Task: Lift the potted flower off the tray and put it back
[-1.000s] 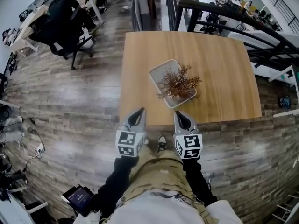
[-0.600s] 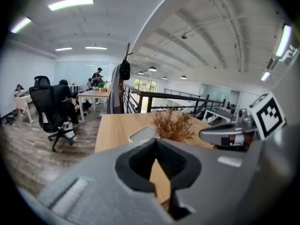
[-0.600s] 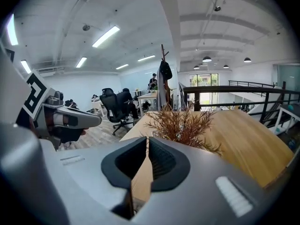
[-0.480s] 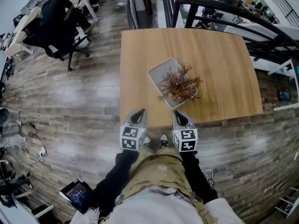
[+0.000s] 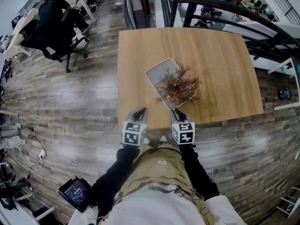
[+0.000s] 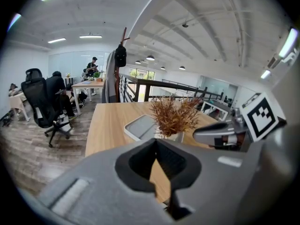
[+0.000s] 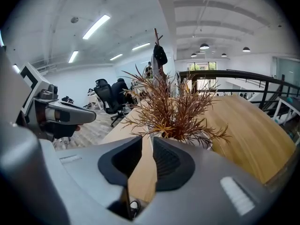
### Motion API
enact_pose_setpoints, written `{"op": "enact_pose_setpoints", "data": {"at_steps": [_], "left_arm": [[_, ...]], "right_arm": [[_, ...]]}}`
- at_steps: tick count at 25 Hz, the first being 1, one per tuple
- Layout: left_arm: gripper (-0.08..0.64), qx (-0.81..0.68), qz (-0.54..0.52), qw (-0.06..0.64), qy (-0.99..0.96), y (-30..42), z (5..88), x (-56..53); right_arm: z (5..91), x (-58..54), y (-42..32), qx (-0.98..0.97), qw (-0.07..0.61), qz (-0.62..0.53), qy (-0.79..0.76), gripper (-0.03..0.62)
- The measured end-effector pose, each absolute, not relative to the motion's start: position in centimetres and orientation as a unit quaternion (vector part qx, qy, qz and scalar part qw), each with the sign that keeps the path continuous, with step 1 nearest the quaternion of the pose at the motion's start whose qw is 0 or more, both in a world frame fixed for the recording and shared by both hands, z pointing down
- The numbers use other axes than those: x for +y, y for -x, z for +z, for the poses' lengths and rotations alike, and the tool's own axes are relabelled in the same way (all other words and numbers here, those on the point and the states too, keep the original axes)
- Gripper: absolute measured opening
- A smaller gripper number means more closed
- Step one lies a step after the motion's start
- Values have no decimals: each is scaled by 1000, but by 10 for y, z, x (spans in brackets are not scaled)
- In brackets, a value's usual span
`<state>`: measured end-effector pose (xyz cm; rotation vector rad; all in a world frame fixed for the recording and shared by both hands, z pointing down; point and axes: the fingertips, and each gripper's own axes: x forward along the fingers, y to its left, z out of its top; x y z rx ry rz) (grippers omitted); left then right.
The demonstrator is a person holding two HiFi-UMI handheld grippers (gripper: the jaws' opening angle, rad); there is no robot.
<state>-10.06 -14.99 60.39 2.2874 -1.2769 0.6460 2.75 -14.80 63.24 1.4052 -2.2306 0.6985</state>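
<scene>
A dried brown potted flower (image 5: 177, 84) stands in a white pot on the near end of a grey-white tray (image 5: 158, 73) on the wooden table (image 5: 220, 74). Both grippers hover side by side at the table's near edge, short of the tray. My left gripper (image 5: 139, 113) is shut and empty; in its own view its tips (image 6: 156, 140) meet, with the flower (image 6: 174, 117) and the tray (image 6: 140, 127) ahead to the right. My right gripper (image 5: 177, 112) points straight at the flower (image 7: 176, 109); its jaws (image 7: 147, 138) are opening, a narrow gap with nothing in it.
People sit on black office chairs (image 5: 56, 27) at desks to the far left. A dark metal railing (image 5: 220, 8) runs behind and to the right of the table. A coat stand (image 6: 121, 55) rises beyond the table's far edge. A tablet (image 5: 75, 193) lies on the wood floor.
Both grippers have sunk lower, looking smaller in the head view, and stay level with each other by the table's near edge. The flower and the tray have not moved.
</scene>
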Motion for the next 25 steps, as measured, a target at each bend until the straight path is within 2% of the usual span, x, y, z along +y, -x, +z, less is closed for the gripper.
{"op": "enact_pose_setpoints", "data": {"at_steps": [7,12,16,25], "left_arm": [[2,-463,240,228,-823,97,611,-160],[2,-462,250,236,-817,95,619,-160],[2,-465,247,237,-816,92,622,-164],[2,-483,253,249,-800,94,621,-165]], "right_arm": [[666,-161,-33,-790,227,277,-497,141],[693,-181,-35,-776,251,302,-495,271],[712,-198,-38,-767,266,312,-494,339],[725,-226,-45,-754,273,335,-495,391]]}}
